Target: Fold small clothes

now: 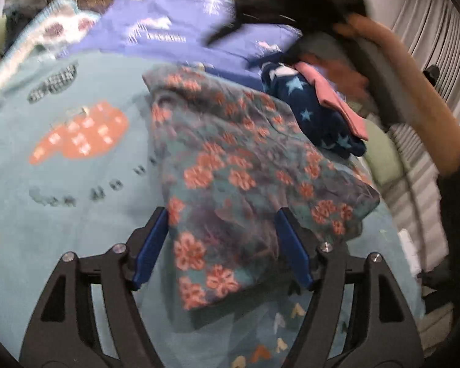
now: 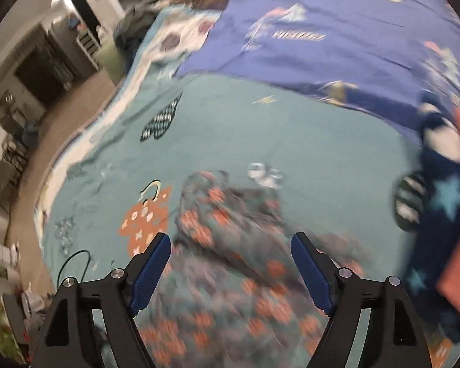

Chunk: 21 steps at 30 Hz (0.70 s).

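Both the left tool (image 1: 222, 245) and right tool (image 2: 230, 273) gape wide over the folded floral garment (image 1: 245, 165) on the teal bedsheet (image 1: 76, 230), beside a star-patterned pile (image 1: 316, 113).

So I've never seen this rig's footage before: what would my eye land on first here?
Most striking is the floral garment, teal-grey with coral flowers, lying folded on the teal bedspread in the middle of both views. The left gripper hangs open over its near edge. To its right sits a navy star-print garment with a pink piece on top, against the purple blanket behind.
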Motion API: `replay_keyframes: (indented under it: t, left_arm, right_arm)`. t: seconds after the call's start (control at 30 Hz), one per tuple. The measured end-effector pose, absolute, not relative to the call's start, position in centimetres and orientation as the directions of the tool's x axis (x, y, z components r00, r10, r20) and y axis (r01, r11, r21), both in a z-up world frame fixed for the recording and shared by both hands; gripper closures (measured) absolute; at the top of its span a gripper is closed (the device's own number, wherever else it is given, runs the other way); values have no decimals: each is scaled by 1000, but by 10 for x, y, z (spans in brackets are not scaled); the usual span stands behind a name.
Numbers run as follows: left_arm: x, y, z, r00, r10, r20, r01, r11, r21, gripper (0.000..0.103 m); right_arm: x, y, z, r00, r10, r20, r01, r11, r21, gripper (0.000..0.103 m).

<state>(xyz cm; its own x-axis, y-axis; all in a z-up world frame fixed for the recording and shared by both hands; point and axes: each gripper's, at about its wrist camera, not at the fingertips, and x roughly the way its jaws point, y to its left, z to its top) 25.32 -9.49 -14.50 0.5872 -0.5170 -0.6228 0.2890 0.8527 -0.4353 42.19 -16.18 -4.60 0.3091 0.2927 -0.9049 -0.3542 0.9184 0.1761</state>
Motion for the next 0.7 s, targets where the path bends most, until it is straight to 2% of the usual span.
replay_keyframes:
  t: [0.03, 0.13, 0.2, 0.23, 0.3, 0.33, 0.37, 0.43, 0.6, 0.7]
  left_arm:
    - [254, -94, -149, 573, -543, -614, 291, 835, -467, 25]
    - [260, -83, -164, 524, -628, -575, 263, 762, -593, 25]
    - [257, -76, -165, 526, -662, -534, 267, 725, -636, 25]
    - [257, -75, -166, 524, -668, -528, 268, 718, -642, 25]
    - [255, -76, -166, 528, -670, -522, 280, 718, -638, 25]
    - [254, -76, -166, 529, -670, -521, 283, 718, -637, 25]
    - [254, -76, -167, 527, -674, -518, 284, 714, -640, 25]
    - [253, -75, -167, 528, -679, -510, 285, 708, -646, 25]
    - [255, -75, -168, 526, -684, -505, 290, 703, -650, 25]
    - [257, -74, -169, 525, -687, -503, 291, 700, -652, 25]
  right_arm:
    - [431, -150, -55, 297, 282, -912, -362, 917, 166, 20]
    - [457, -126, -87, 259, 278, -925, -378, 911, 168, 20]
    - [469, -129, -105, 226, 324, -919, -323, 915, 243, 21]
    - [475, -128, -113, 197, 366, -909, -310, 903, 296, 25]
    - [482, -125, -123, 190, 378, -906, -298, 901, 314, 46]
    - [482, -127, -124, 213, 385, -898, -294, 902, 317, 79]
    - [483, -128, -124, 219, 412, -884, -293, 892, 344, 97]
    - [482, -132, -118, 226, 469, -854, -288, 869, 402, 98]
    - [477, -134, -99, 297, 420, -858, -296, 894, 335, 99]
    - [486, -140, -92, 362, 406, -839, -240, 910, 337, 99]
